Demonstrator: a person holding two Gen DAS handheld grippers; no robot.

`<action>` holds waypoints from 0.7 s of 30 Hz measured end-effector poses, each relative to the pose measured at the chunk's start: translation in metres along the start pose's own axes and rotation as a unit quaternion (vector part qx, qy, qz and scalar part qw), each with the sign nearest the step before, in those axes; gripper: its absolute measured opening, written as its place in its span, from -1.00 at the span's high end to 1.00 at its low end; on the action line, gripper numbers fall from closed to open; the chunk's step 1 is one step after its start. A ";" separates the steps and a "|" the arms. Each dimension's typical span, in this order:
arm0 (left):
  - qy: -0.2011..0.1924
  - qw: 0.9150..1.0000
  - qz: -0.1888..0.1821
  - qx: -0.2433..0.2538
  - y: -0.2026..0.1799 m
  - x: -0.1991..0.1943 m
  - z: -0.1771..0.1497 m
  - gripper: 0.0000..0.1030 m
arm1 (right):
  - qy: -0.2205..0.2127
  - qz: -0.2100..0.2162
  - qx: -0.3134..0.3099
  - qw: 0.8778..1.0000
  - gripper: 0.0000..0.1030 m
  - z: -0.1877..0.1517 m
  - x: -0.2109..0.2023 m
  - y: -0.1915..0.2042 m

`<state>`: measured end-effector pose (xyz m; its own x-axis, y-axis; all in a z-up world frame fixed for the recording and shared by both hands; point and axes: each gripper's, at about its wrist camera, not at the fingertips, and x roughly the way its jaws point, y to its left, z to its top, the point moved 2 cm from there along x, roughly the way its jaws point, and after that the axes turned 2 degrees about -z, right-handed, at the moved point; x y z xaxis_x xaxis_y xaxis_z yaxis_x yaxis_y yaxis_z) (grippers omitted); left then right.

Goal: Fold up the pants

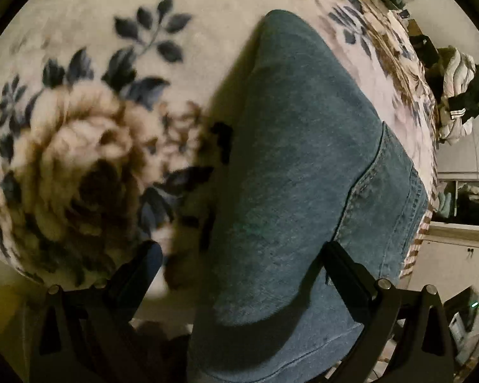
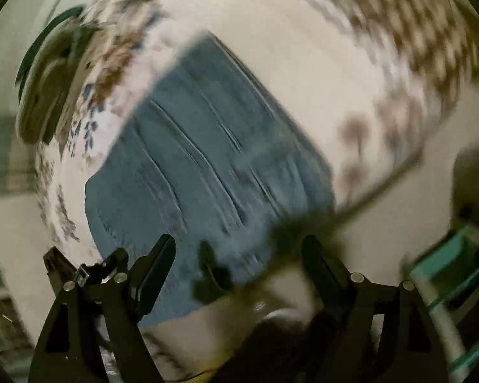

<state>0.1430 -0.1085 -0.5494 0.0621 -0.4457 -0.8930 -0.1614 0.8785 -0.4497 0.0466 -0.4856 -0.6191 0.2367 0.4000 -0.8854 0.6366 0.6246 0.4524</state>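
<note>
Blue denim pants (image 1: 297,166) lie on a cream floral blanket (image 1: 79,146). In the left wrist view they run from the near edge toward the far side, with a pocket seam at the right. My left gripper (image 1: 242,252) is open, its fingers either side of the near end of the pants, just above them. In the right wrist view, blurred by motion, the pants (image 2: 207,159) lie as a broad folded patch. My right gripper (image 2: 239,249) is open and empty above their near edge.
The blanket's (image 2: 303,79) edge runs along the right in the left wrist view, with a pile of clothes (image 1: 459,102) and furniture beyond it. A green-rimmed object (image 2: 456,265) shows at the right in the right wrist view.
</note>
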 end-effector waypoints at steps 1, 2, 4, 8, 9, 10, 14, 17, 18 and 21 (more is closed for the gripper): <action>0.001 1.000 0.002 0.000 -0.001 0.001 0.001 -1.00 | 0.002 0.023 0.018 1.000 -0.62 -0.004 0.013 -0.005; 0.001 1.000 0.002 -0.002 -0.003 0.003 0.001 -1.00 | 0.002 0.053 0.038 0.998 -0.62 -0.007 0.021 -0.013; 0.003 1.000 0.002 0.001 -0.006 0.004 0.001 -1.00 | 0.001 0.086 0.066 0.994 -0.60 -0.012 0.040 -0.023; 0.010 1.000 0.001 0.004 -0.007 0.004 0.005 -1.00 | -0.022 0.136 0.089 0.986 -0.41 -0.017 0.061 -0.026; 0.011 1.000 0.002 0.005 -0.005 0.004 0.005 -1.00 | -0.031 0.133 0.089 0.987 -0.41 -0.019 0.061 -0.025; 0.012 1.000 0.003 0.007 -0.006 0.004 0.005 -1.00 | -0.040 0.137 0.090 0.986 -0.40 -0.022 0.060 -0.025; 0.011 1.000 0.004 0.012 -0.006 0.003 0.004 -1.00 | -0.062 0.140 0.049 0.987 -0.16 -0.028 0.046 -0.010; 0.011 1.000 0.006 0.013 -0.007 0.005 0.004 -1.00 | -0.043 0.145 0.074 0.986 -0.26 -0.023 0.062 -0.016; 0.011 1.000 0.006 0.014 -0.006 0.005 0.004 -1.00 | -0.043 0.162 0.091 0.982 -0.32 -0.021 0.062 -0.017; 0.013 1.000 0.001 0.015 -0.006 0.005 0.005 -1.00 | -0.043 0.206 0.101 0.972 -0.40 -0.019 0.057 -0.011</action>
<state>0.1492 -0.1153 -0.5515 0.0368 -0.4482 -0.8932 -0.1318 0.8838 -0.4489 0.0388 -0.4566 -0.6728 0.5574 0.5258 -0.6425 0.6031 0.2755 0.7486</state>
